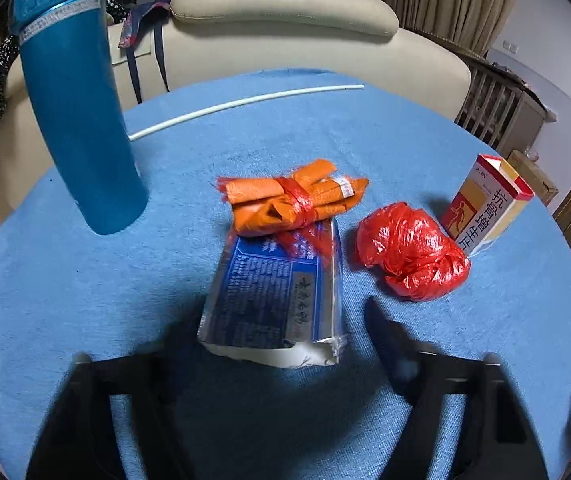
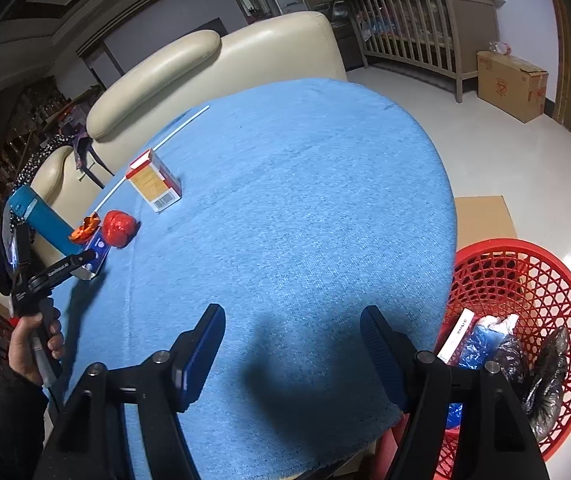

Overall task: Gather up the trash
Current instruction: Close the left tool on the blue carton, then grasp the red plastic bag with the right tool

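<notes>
A blue and silver foil packet (image 1: 273, 292) lies flat on the blue cloth (image 1: 77, 280). My left gripper (image 1: 277, 314) stands open astride its near end, blurred, with a gap showing at the right finger (image 1: 381, 328). An orange bundle tied with red plastic (image 1: 293, 196) rests on the packet's far end. A crumpled red bag (image 1: 409, 252) lies to the right, next to an upright medicine box (image 1: 485, 200). My right gripper (image 2: 291, 316) is open and empty above the cloth's near edge. In the right wrist view a hand (image 2: 33, 344) holds the left gripper (image 2: 81, 260) at the packet (image 2: 97, 254).
A tall blue bottle (image 1: 77, 112) stands at the left of the cloth and a white stick (image 1: 245, 104) lies at the back. A red mesh basket (image 2: 505, 245) holding bags and wrappers sits on the floor to the right. A cream sofa (image 1: 285, 4) is behind the table.
</notes>
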`<state>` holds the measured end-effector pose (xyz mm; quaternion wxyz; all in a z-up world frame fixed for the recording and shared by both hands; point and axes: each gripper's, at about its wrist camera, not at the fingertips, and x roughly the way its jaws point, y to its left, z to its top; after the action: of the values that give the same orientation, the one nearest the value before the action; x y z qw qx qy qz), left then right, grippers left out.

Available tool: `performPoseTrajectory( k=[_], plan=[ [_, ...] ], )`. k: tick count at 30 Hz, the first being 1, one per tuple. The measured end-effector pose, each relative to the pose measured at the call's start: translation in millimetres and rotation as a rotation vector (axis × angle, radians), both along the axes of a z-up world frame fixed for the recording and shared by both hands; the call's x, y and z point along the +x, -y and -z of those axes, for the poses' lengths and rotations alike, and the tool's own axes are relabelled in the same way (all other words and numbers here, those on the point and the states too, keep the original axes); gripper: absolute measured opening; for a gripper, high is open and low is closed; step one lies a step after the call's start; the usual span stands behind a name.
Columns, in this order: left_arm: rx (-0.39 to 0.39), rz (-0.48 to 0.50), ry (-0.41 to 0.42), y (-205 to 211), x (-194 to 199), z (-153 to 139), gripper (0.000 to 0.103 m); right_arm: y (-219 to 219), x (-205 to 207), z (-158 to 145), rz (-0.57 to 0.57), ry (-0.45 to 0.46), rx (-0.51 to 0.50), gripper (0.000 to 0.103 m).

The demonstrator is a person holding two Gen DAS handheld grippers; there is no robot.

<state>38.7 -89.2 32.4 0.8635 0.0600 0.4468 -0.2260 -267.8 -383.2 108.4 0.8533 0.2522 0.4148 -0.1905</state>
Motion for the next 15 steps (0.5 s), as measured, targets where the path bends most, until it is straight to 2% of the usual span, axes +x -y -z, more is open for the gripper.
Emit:
performPoseTrajectory(
  k=[7,9,15],
  plan=[
    [0.019,-0.002,-0.005,-7.0,-26.0,2.5,0.058,-19.8,38.7,-2.5,-0.096,0.016,-0.008,0.074],
    [0.004,-0.001,-0.029,-14.4,-37.9,1.9,0.058,-32.3,57.5,-2.4,-0.149,0.023,-0.011,0.074],
    [0.027,-0.014,-0.027,-29.0,-65.0,0.1,0.058,-81.5,121.4,3.0,-0.336,0.049,-0.018,0.074]
  ],
)
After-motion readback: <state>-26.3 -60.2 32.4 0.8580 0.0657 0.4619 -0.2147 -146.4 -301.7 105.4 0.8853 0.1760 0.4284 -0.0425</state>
